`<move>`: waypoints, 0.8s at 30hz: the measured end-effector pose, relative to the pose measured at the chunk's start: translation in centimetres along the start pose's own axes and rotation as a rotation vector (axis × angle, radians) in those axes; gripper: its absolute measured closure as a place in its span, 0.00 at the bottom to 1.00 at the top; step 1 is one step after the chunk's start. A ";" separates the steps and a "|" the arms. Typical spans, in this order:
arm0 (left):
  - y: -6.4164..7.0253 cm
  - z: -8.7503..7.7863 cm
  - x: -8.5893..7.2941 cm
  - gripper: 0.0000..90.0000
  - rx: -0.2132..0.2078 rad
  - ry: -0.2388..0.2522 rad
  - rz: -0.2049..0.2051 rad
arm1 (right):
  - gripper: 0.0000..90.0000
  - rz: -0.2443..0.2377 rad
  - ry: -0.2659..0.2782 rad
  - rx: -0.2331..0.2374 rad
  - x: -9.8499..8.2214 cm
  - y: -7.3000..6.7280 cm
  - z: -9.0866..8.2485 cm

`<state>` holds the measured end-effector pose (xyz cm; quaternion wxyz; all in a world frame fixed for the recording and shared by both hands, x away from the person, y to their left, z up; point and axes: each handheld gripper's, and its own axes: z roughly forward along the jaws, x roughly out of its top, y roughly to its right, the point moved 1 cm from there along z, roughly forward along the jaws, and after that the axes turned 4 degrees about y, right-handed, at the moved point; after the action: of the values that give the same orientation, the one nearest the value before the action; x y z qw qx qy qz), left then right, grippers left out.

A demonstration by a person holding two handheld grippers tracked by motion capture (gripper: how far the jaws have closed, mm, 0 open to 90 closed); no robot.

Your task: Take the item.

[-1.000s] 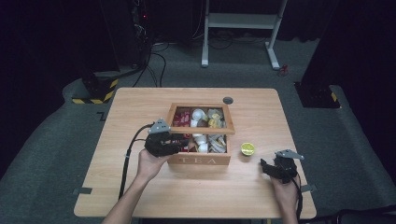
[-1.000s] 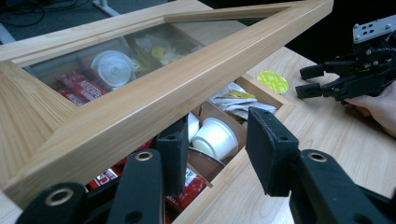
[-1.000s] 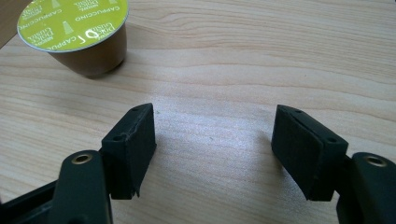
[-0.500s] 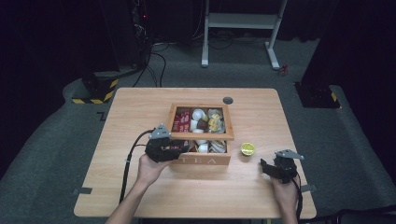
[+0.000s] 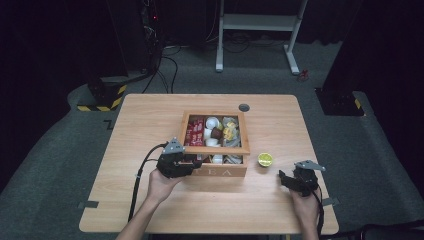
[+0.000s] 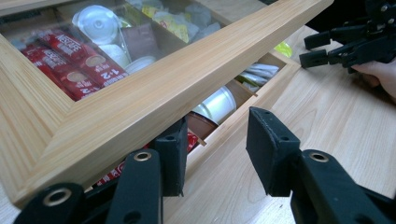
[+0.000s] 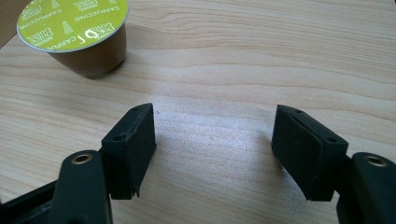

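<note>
Left gripper view: the left gripper (image 6: 215,154) has wide jaws, one under the tea box lid (image 6: 154,88). The right gripper (image 7: 212,149) gapes empty, a cappuccino capsule (image 7: 77,32) beyond its left jaw.

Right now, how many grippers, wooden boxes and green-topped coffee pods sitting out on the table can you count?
Grippers: 2 (left gripper, right gripper)
Wooden box: 1
Green-topped coffee pod outside the box: 1
Total: 4

tea box (image 5: 215,172): wooden, "TEA" on front, mid-table | lid (image 6: 154,98): glass-paned frame, raised slightly at front, tilted | contents: red sachets (image 6: 70,70), pods | capsule (image 7: 77,35): green-topped, upright on table, just right of box
</note>
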<state>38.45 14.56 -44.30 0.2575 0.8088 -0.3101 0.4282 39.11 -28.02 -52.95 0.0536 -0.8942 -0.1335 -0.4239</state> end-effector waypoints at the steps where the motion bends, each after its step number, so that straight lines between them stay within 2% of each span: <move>1: 0.0 0.0 -0.1 0.65 0.000 -0.001 -0.002 | 0.34 0.000 0.000 0.000 0.0 0.0 0.0; 24: 0.0 0.7 -2.0 0.65 -0.016 -0.025 -0.026 | 0.34 0.001 0.000 0.000 0.0 0.0 0.0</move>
<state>37.91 14.64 -46.33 0.2655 0.8160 -0.3063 0.4121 39.11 -28.02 -52.95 0.0537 -0.8943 -0.1330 -0.4239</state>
